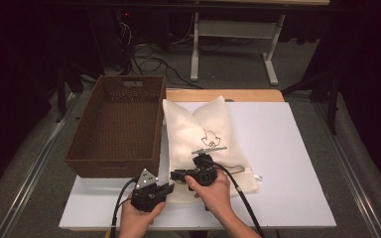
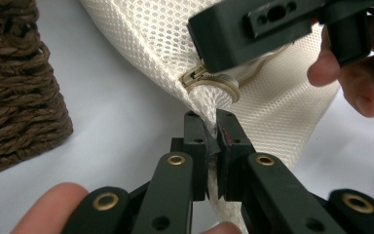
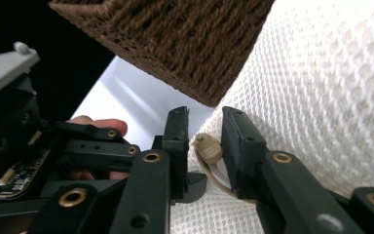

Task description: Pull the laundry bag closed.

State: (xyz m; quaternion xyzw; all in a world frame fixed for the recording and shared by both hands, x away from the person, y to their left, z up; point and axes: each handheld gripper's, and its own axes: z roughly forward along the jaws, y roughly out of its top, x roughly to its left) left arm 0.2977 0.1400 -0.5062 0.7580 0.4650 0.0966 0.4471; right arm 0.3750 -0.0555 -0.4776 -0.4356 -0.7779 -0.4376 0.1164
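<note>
Left gripper (image 2: 213, 141) pinches the bag (image 2: 292, 105) corner; right fingers (image 3: 246, 146) straddle the zipper pull (image 3: 208, 147), unclamped: grip squarely, pull steadily.

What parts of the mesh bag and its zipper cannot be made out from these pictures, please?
- Zipper pull, right gripper view: its far end is hidden behind a jaw of the right gripper.
- Mesh bag, high view: near edge covered by the hands; print too small.
- Brown basket, left gripper view: cut off by the left edge.

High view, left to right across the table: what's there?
Brown wicker basket → white mesh bag → bare white tabletop. Along the near edge: left claw, then right claw.
</note>
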